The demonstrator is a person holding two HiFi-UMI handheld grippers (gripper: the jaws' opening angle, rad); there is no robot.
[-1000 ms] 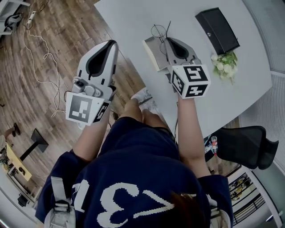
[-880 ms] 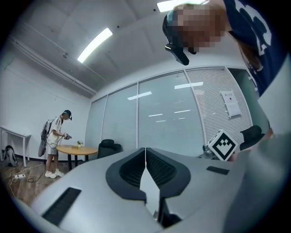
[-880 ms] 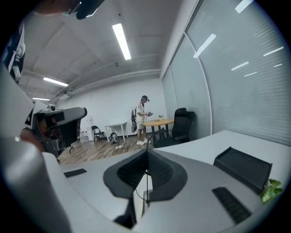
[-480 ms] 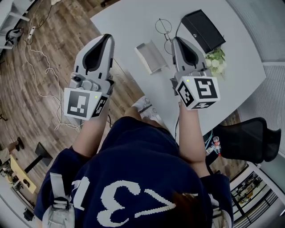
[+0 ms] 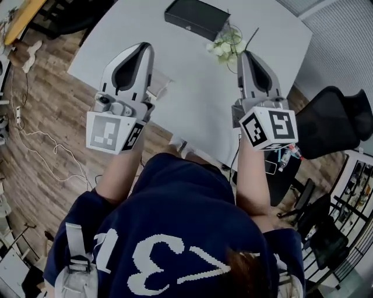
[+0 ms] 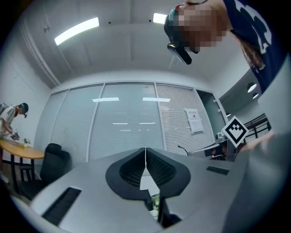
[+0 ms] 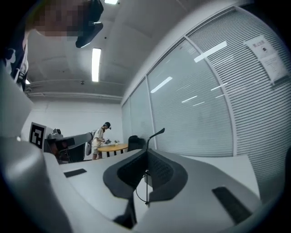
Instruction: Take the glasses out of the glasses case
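Person stands at the near edge of a white table (image 5: 192, 105), a gripper in each hand, both held up off the top. R gripper (image 5: 247, 55) has its jaws pressed together on the glasses (image 7: 153, 134). In the right gripper view a thin dark temple arm pokes up past the tips, and a fine wire loop, prob. the rim, hangs below w/ the jaw pads either side of it. From the head view only that thin temple shows, slanting off beyond the tip, just beside a small bunch of white flowers (image 5: 225, 45). So the glasses are in the air, over the far right part of the table. A black case (image 5: 195, 17) lies flat and closed at the far edge, just behind the flowers, apart from both grippers. L gripper (image 5: 144, 48) hangs over the near left side; its jaws meet at the tips w/ nothing pinched between them. Beside its body a pale grey item (image 5: 160, 87) peeks out on the table, mostly hidden, can't tell what it is. Black office chair (image 5: 335, 122) sits off the table's right end. Across the room another person (image 7: 97, 139) bends over a round wooden table (image 7: 111, 147).
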